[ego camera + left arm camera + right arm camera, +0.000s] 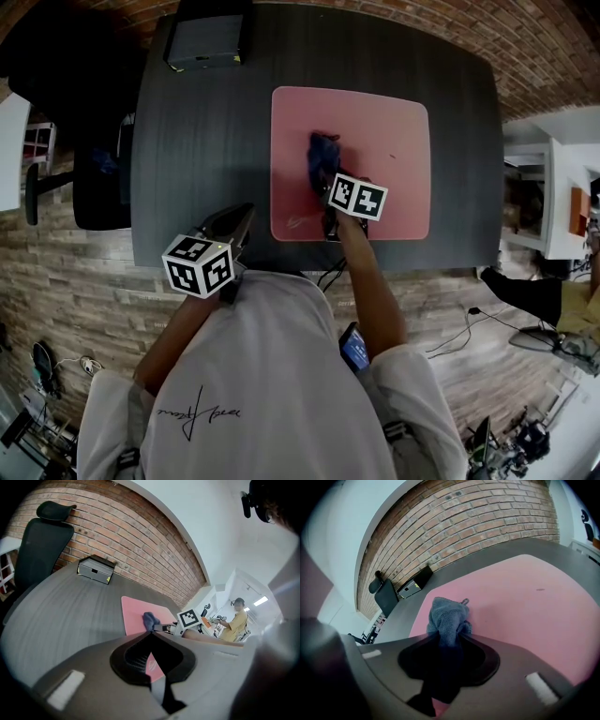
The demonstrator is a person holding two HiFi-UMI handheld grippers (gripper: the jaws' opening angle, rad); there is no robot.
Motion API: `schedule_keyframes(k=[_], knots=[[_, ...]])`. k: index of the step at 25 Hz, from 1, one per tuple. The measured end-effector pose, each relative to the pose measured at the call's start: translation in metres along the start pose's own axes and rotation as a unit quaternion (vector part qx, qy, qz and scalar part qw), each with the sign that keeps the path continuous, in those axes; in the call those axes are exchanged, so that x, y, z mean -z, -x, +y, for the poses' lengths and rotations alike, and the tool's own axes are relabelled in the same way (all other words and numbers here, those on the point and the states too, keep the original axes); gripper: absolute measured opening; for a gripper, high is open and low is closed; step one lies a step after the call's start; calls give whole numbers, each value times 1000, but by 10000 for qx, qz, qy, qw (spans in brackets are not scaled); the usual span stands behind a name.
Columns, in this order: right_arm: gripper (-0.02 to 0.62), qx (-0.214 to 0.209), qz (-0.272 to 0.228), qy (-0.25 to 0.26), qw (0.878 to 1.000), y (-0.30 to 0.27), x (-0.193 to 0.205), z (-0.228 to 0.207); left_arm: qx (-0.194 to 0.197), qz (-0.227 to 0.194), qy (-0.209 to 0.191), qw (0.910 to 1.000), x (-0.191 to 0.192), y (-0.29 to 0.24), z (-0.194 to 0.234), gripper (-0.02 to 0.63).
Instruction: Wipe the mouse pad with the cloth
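Note:
A pink mouse pad (375, 141) lies on the dark grey table (206, 141). My right gripper (323, 180) is shut on a bunched blue cloth (322, 155), which rests on the pad's left-middle part. In the right gripper view the cloth (447, 618) pokes out between the closed jaws over the pink mouse pad (520, 606). My left gripper (239, 220) hovers over the table's near edge, left of the pad, jaws closed with nothing in them. The left gripper view shows the pad (136, 613), the cloth (150, 619) and the right gripper's marker cube (190, 617) beyond.
A dark grey box (204, 42) stands at the table's far left corner. A black office chair (94, 178) is left of the table. A brick wall (487, 517) runs behind. A person (232, 618) sits far off to the right.

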State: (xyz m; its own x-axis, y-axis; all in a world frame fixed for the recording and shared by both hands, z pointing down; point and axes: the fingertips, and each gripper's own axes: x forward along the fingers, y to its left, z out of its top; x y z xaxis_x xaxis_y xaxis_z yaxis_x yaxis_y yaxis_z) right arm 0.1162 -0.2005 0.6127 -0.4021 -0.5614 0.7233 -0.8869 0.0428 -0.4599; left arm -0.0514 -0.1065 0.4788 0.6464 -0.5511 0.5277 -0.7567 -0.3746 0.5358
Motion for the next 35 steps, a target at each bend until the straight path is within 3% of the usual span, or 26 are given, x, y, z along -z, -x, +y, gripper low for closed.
schedule_keyframes(k=[35], knots=[[106, 606, 14, 256, 9978, 34, -19, -84, -28, 134, 38, 9999, 4, -6, 2, 6]])
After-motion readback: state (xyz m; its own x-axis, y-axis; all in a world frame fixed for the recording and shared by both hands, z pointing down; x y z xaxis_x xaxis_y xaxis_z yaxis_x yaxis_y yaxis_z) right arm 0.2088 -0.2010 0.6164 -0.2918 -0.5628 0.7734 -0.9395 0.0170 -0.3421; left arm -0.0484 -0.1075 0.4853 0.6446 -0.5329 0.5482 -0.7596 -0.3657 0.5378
